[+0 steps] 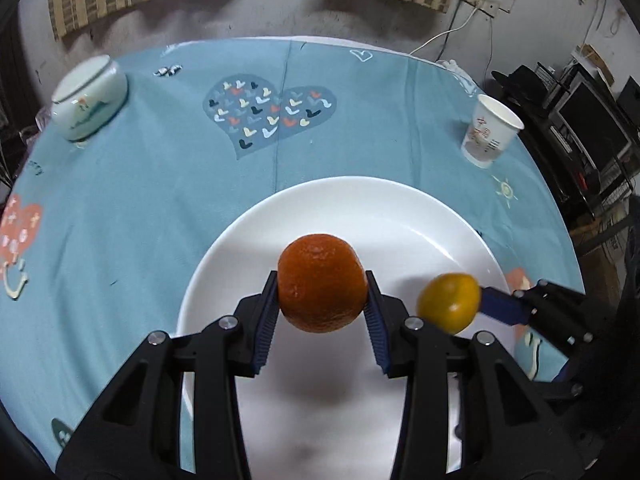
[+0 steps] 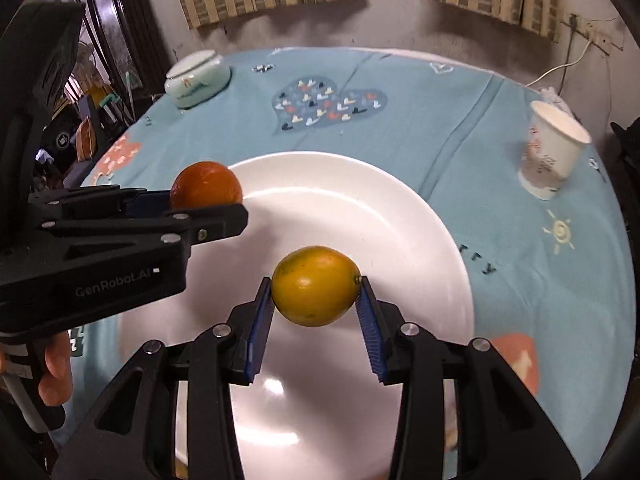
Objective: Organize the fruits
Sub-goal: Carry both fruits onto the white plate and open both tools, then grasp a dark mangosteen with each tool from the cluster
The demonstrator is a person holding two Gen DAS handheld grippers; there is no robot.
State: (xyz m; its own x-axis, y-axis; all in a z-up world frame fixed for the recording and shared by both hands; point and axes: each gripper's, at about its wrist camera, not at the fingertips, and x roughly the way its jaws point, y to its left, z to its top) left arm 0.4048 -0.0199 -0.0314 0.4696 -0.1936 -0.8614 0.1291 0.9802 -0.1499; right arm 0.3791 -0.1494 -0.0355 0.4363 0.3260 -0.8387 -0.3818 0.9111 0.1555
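The right claw point(image 2: 316, 300) gripped a yellow-green citrus point(image 2: 315, 285) above the white plate point(image 2: 420, 240), while the left claw point(image 2: 208, 204) held an orange point(image 2: 206, 184) at the plate's left rim.

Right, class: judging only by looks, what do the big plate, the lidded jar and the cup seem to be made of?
Plate: probably glazed ceramic; glossy white with sharp light reflections.
Lidded jar: likely glazed porcelain; smooth pale green sheen and painted motif, though blurred.
Cup: seemingly paper; matte white, thin rolled rim, printed outside.
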